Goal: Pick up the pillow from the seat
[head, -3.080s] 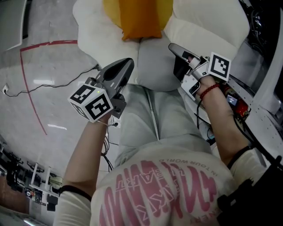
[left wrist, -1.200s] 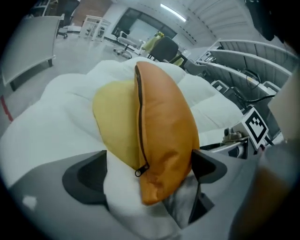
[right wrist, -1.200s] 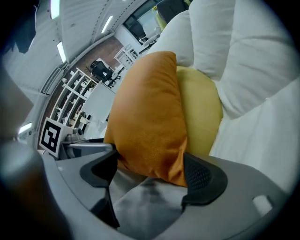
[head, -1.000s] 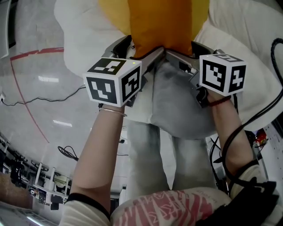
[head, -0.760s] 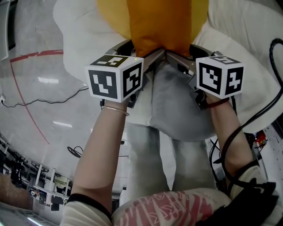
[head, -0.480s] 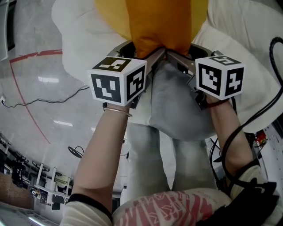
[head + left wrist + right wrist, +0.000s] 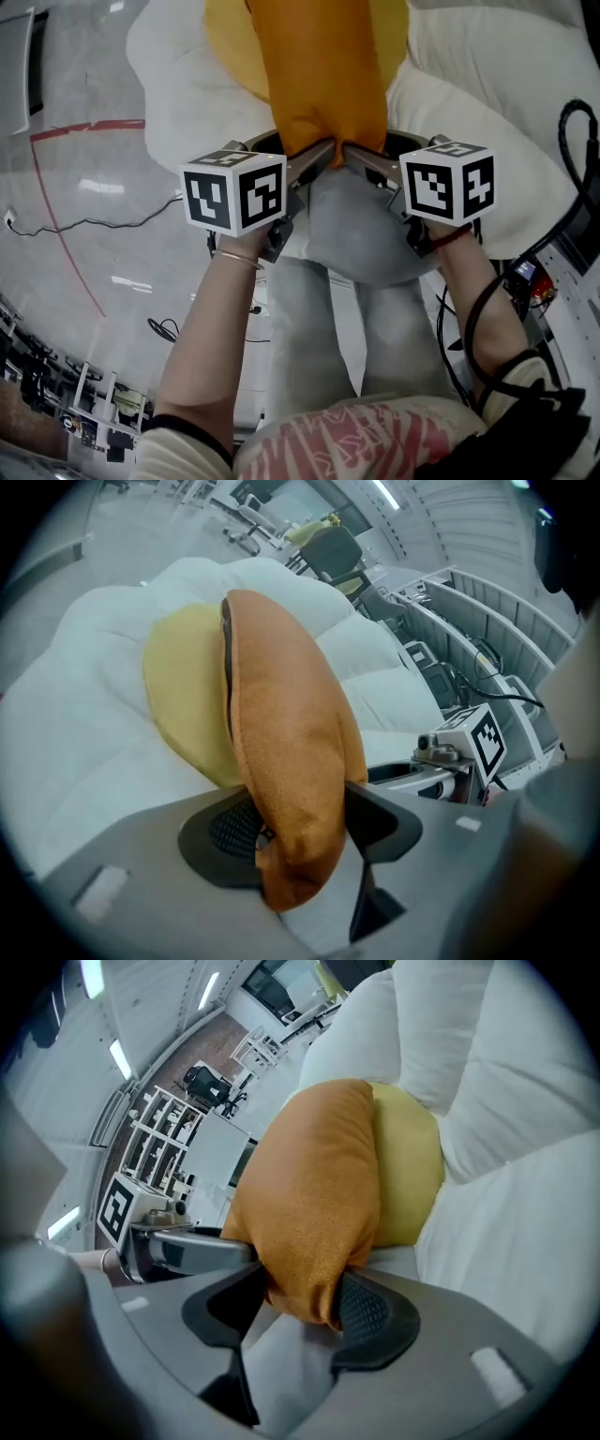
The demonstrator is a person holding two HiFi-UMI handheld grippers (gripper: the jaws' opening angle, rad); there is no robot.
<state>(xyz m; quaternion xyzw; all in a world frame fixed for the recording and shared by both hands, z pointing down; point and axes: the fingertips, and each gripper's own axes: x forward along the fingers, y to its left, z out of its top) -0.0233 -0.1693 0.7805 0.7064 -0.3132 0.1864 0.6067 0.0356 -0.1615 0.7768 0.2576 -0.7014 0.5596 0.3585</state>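
An orange pillow (image 7: 323,75) with a yellow side lies on the white padded seat (image 7: 187,103) at the top of the head view. Its near edge is raised off the seat. My left gripper (image 7: 305,164) pinches the left corner of that edge, and my right gripper (image 7: 361,159) pinches the right corner. In the left gripper view the pillow (image 7: 291,752) bulges between the pads of the left gripper (image 7: 300,832). The right gripper view shows the pillow (image 7: 314,1194) squeezed the same way in the right gripper (image 7: 300,1302). Both pairs of jaws have just been closing on the pillow.
The person's grey trouser legs (image 7: 309,319) stand right in front of the seat. A dark cable (image 7: 84,223) and a red line (image 7: 56,187) lie on the floor at left. Cables and equipment (image 7: 544,272) crowd the right side, and white seat cushions (image 7: 525,1147) rise behind the pillow.
Three seconds ago both grippers hung open short of the seat. They have since reached the pillow's near edge, closed on it and risen, and the pillow has lifted and bunched narrower.
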